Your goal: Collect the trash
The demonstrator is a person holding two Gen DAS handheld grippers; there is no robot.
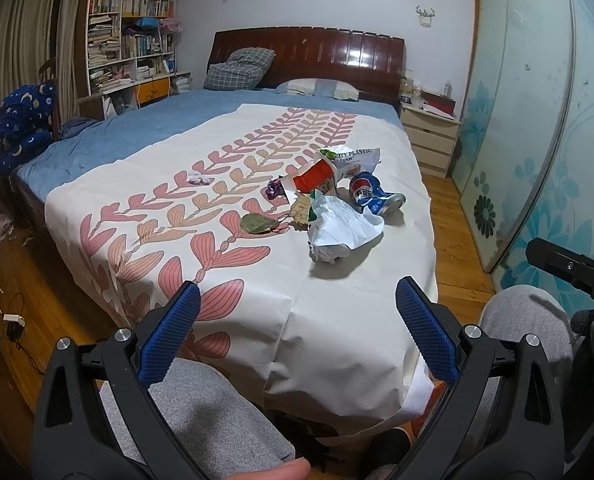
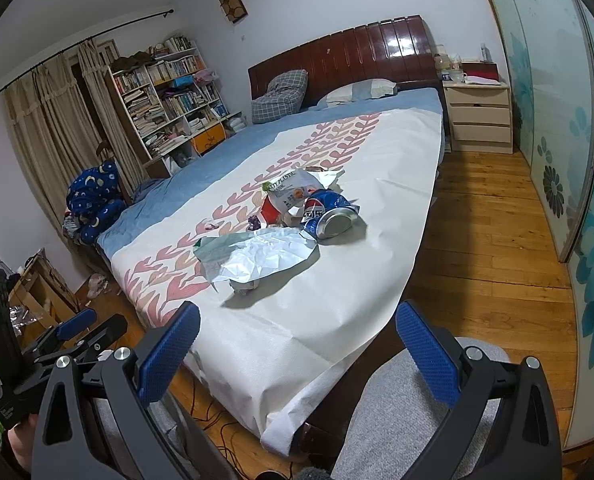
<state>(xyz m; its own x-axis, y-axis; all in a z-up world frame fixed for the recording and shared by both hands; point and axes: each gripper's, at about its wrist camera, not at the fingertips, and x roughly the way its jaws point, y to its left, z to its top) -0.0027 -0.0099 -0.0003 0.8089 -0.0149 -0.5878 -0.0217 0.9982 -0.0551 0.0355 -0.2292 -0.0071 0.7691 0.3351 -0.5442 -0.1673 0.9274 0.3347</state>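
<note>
A heap of trash lies on the white leaf-patterned sheet [image 1: 257,136] covering the bed. It holds a crumpled white wrapper [image 1: 343,224] [image 2: 263,254], a crushed blue can [image 1: 373,196] [image 2: 329,216], a red paper cup [image 1: 315,176], a white plastic bag with print [image 1: 355,160] [image 2: 293,190], a green leaf [image 1: 259,224] and a small purple wrapper [image 1: 273,190]. My left gripper [image 1: 297,312] stands open at the foot of the bed, well short of the heap. Off the bed's right corner, my right gripper [image 2: 297,332] is open too, with nothing between its fingers.
A person's grey-trousered knees [image 1: 201,412] [image 2: 409,412] sit under both grippers. Wooden floor [image 2: 477,240] runs along the bed's right side to a nightstand [image 2: 479,120] and glass sliding doors [image 2: 557,140]. A bookshelf [image 1: 129,40] and a chair with blue clothes [image 1: 25,124] stand to the left.
</note>
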